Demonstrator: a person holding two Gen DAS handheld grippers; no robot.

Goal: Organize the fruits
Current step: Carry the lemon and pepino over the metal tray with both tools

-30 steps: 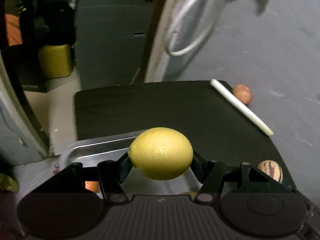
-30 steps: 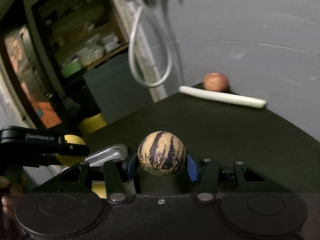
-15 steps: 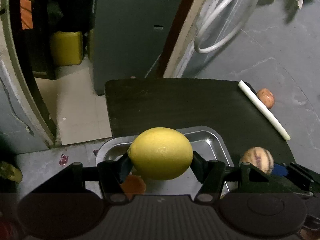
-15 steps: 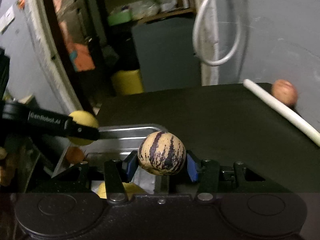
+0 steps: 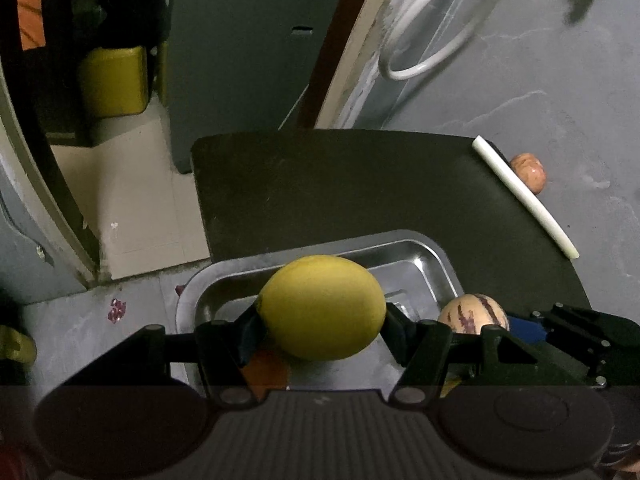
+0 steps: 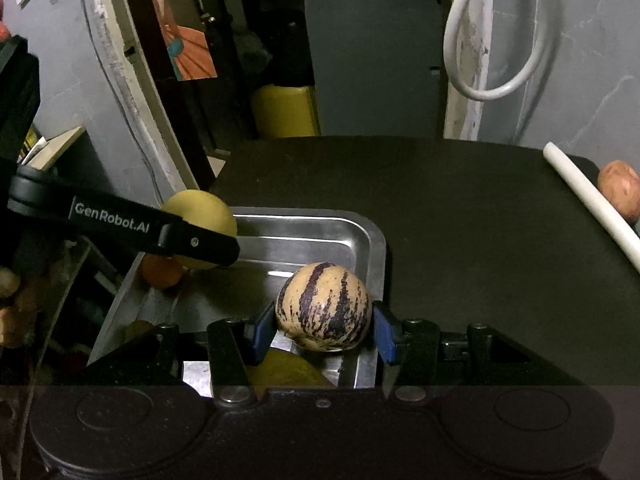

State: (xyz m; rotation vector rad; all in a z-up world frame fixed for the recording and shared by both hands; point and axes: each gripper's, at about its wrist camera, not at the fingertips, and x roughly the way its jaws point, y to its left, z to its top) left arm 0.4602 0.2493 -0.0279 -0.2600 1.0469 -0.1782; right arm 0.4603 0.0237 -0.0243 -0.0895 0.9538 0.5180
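My left gripper (image 5: 322, 320) is shut on a yellow lemon (image 5: 322, 307), held above the steel tray (image 5: 442, 264). The same lemon (image 6: 204, 210) shows at the left of the right wrist view, behind the left gripper's black finger (image 6: 132, 226). My right gripper (image 6: 322, 330) is shut on a cream fruit with purple stripes (image 6: 322, 306), held over the tray's (image 6: 374, 240) right end; that striped fruit (image 5: 472, 314) also appears beside the lemon in the left wrist view. An orange fruit (image 6: 162, 272) and a yellow fruit (image 6: 288, 372) lie in the tray.
The tray sits at the near left of a dark tabletop (image 6: 460, 220). A white stick (image 6: 592, 200) lies at the table's right edge, with a reddish fruit (image 6: 620, 188) beyond it. A white cable loop (image 6: 496, 56) hangs on the grey wall behind.
Both grippers have come in over the steel tray with their fruits, and the tray now fills more of each view. The right gripper has rolled level. Both grips are unchanged.
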